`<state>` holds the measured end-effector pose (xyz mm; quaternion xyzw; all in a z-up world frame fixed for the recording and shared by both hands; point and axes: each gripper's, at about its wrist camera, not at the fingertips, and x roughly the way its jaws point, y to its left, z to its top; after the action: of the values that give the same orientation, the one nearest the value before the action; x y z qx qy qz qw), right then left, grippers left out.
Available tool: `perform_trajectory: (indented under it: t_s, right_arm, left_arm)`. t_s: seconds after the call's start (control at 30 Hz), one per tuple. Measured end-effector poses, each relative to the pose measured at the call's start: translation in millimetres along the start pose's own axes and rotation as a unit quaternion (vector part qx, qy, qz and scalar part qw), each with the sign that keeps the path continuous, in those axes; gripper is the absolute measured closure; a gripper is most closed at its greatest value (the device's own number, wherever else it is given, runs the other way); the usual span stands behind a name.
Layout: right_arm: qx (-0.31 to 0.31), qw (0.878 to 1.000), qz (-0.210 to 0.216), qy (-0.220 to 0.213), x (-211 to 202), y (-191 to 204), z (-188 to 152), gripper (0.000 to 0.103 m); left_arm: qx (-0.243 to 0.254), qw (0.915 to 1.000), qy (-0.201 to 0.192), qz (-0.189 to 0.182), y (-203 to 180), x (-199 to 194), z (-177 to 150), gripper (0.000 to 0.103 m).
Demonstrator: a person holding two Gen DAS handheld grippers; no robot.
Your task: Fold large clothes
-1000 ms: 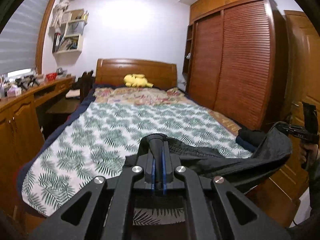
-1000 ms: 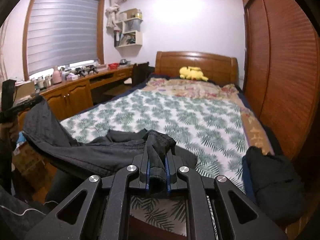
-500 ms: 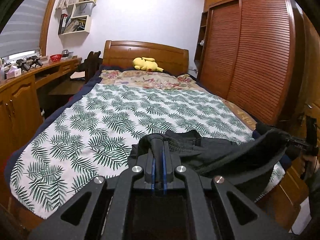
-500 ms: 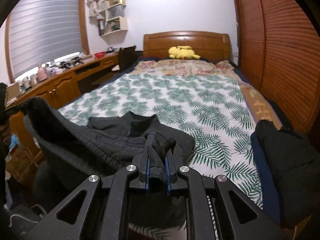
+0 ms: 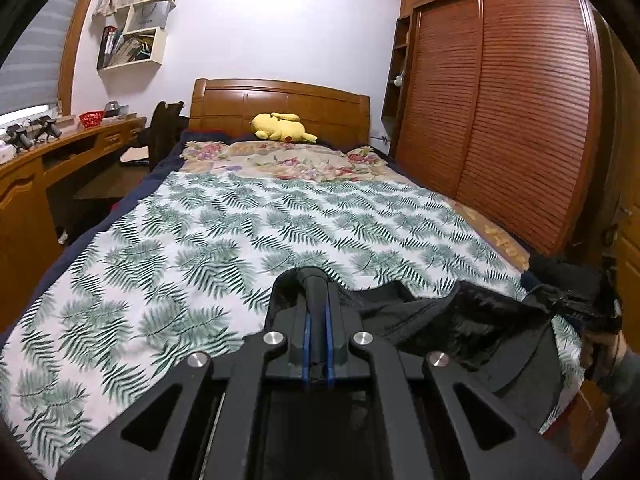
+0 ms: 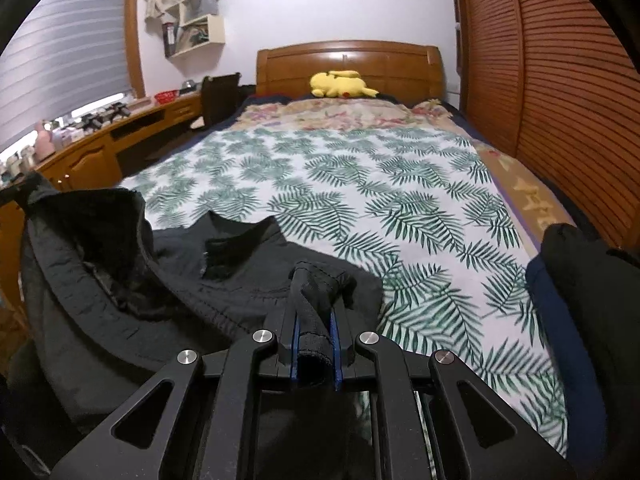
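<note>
A large black garment (image 6: pixel 168 280) is stretched between my two grippers over the foot of the bed, its far part resting on the leaf-print bedspread (image 6: pixel 400 200). My left gripper (image 5: pixel 316 304) is shut on one bunched edge of the garment (image 5: pixel 460 320). My right gripper (image 6: pixel 314 312) is shut on another bunched edge. The right gripper also shows at the right edge of the left wrist view (image 5: pixel 600 312), and the left gripper at the left edge of the right wrist view (image 6: pixel 16 194).
A yellow plush toy (image 5: pixel 282 128) lies by the wooden headboard (image 5: pixel 280 104). A wooden desk (image 5: pixel 48 160) runs along the left, a slatted wardrobe (image 5: pixel 500 120) along the right. Another dark garment (image 6: pixel 592 280) lies at the bed's right edge.
Both grippers have moved forward and lower over the bed with the garment. More of it now lies on the bedspread.
</note>
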<state>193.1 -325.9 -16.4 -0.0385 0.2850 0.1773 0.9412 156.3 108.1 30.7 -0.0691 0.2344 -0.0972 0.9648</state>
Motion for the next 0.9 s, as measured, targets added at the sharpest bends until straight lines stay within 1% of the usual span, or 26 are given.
perform_trajectory:
  t_s: [0.1, 0.23, 0.4, 0.47, 0.57, 0.77, 0.9]
  right_arm:
    - [0.006, 1.000, -0.008, 0.008, 20, -7, 13, 0.094]
    - [0.013, 1.000, -0.023, 0.016, 42, -16, 31, 0.094]
    - [0.001, 0.999, -0.041, 0.034, 69, -15, 42, 0.094]
    - [-0.006, 0.998, -0.046, 0.042, 81, -11, 43, 0.094]
    - [-0.010, 0.997, -0.049, 0.054, 98, -8, 43, 0.093]
    - [-0.019, 0.995, -0.057, 0.075, 127, -7, 48, 0.093]
    - [-0.023, 0.995, -0.060, 0.075, 137, -3, 54, 0.093]
  left_arm:
    - [0.002, 0.9999, -0.012, 0.002, 4, 14, 9, 0.099]
    - [0.002, 0.9998, -0.019, 0.007, 15, 31, 4, 0.099]
    - [-0.006, 1.0000, 0.002, 0.005, 28, 56, 0, 0.099]
    - [-0.005, 0.9999, 0.009, 0.002, 28, 63, -1, 0.099]
    - [-0.002, 0.9998, 0.019, 0.006, 26, 72, -3, 0.099]
    - [-0.004, 0.9995, 0.028, 0.013, 27, 79, -6, 0.098]
    - [-0.011, 0.9992, 0.034, 0.015, 31, 81, -7, 0.098]
